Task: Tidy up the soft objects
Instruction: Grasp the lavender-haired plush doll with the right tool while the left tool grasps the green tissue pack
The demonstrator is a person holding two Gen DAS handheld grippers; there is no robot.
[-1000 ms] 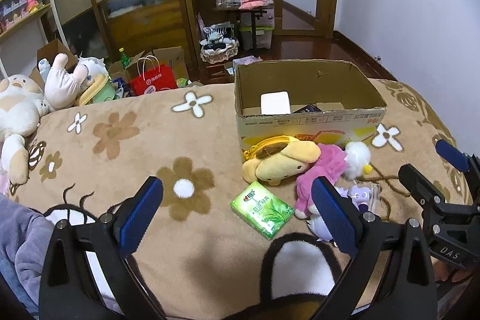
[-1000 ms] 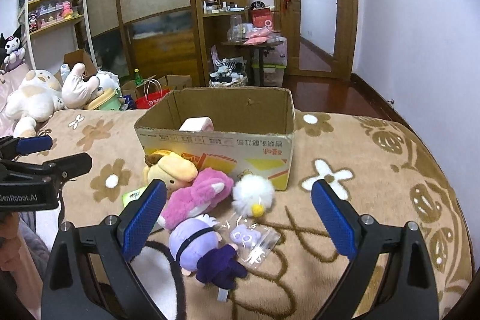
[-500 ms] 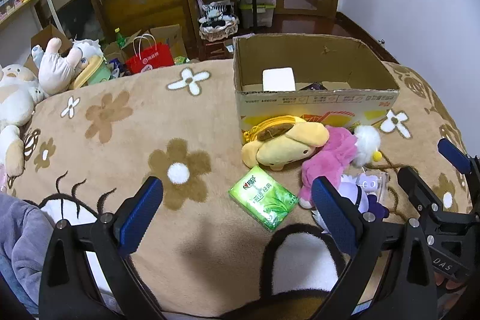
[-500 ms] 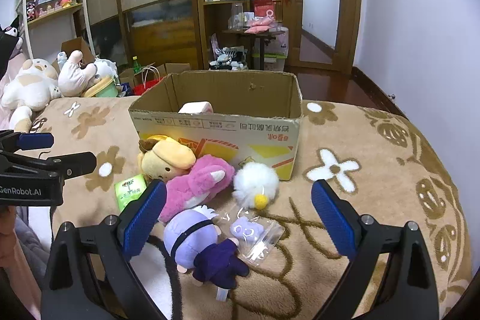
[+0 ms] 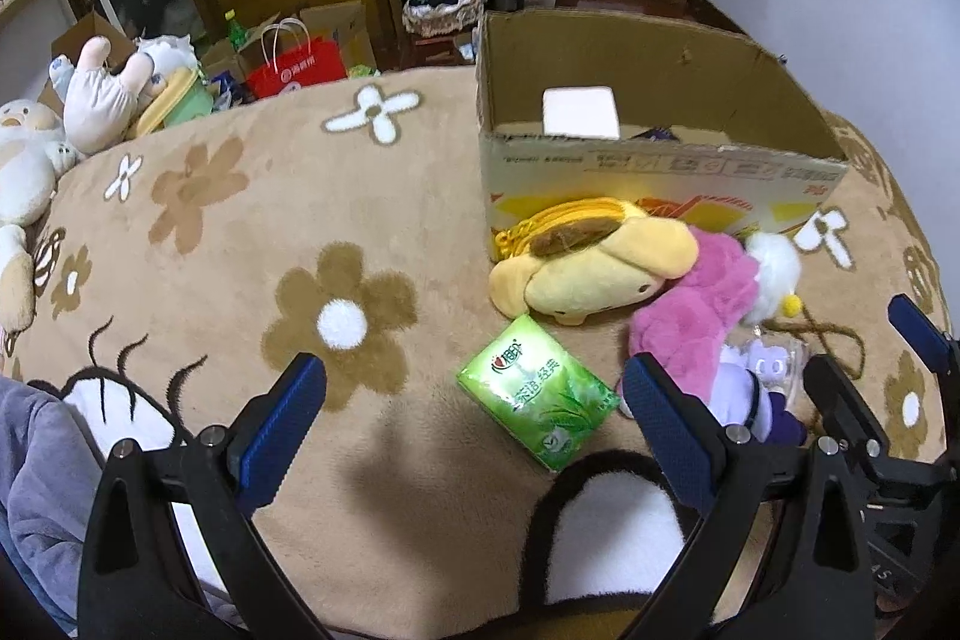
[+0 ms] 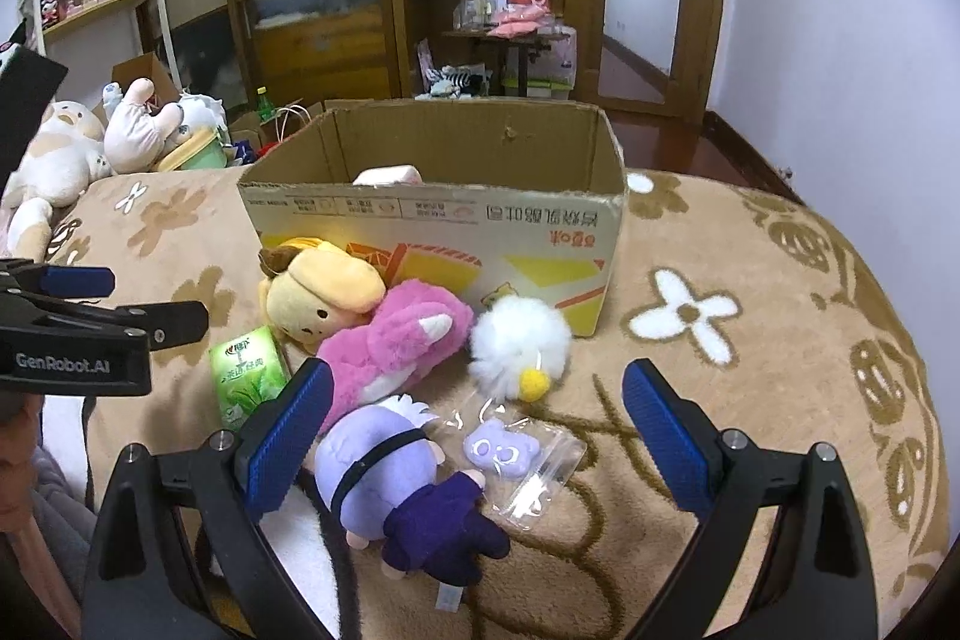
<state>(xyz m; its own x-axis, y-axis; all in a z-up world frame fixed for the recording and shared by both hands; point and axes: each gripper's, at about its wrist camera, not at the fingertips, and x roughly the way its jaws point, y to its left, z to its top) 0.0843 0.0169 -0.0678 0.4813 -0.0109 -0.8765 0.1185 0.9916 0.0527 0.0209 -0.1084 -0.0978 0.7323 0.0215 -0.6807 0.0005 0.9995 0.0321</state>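
On the brown flowered blanket (image 5: 240, 220) a cardboard box (image 5: 660, 172) (image 6: 444, 232) stands open with a white block (image 5: 581, 111) inside. In front of it lie a yellow dog plush (image 5: 600, 268) (image 6: 324, 298), a pink plush (image 5: 702, 316) (image 6: 396, 340), a white fluffy ball (image 6: 519, 343), a purple doll (image 6: 396, 478), a small purple charm in a clear bag (image 6: 510, 451) and a green tissue pack (image 5: 537, 394) (image 6: 246, 376). My left gripper (image 5: 474, 400) is open above the tissue pack. My right gripper (image 6: 477, 418) is open above the doll and the bag.
Large plush toys (image 5: 90, 100) (image 6: 72, 160) lie at the blanket's far left edge. Beyond the bed are a red bag (image 5: 297, 67), cartons, shelves and a doorway. The other gripper shows at each view's side (image 6: 90, 328) (image 5: 870, 430).
Both grippers have moved forward and lower toward the toys, so the box and plush look larger. Nothing was grasped and the toys have not moved.
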